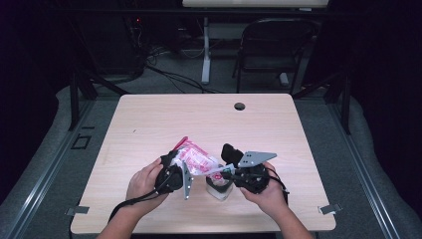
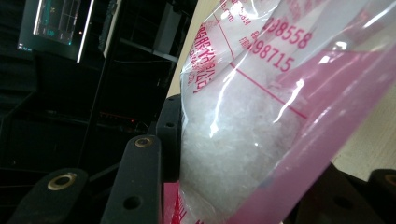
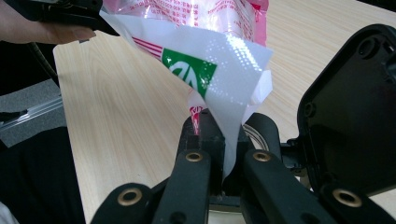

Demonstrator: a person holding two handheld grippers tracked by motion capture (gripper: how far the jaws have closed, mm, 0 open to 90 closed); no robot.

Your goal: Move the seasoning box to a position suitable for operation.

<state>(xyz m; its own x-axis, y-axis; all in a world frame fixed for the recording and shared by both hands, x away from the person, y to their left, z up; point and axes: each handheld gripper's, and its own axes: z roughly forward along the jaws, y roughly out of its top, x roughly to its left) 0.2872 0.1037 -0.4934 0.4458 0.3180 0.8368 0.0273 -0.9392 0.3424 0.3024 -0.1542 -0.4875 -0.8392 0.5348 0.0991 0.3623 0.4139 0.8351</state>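
I hold the plastic bag (image 1: 195,158) above the near middle of the table (image 1: 149,119), over a small container (image 1: 219,189). The left gripper (image 1: 171,172) clamps the bag's filled body; the right gripper (image 3: 212,135) is pinched fully closed on its thin corner flap. To do this step well, I judge I should keep the flap taut, tilt the bag slowly and keep its opening over the container. The table is pale wood with a cable hole (image 1: 240,106). A folding chair (image 1: 271,47) stands in the dark room behind.
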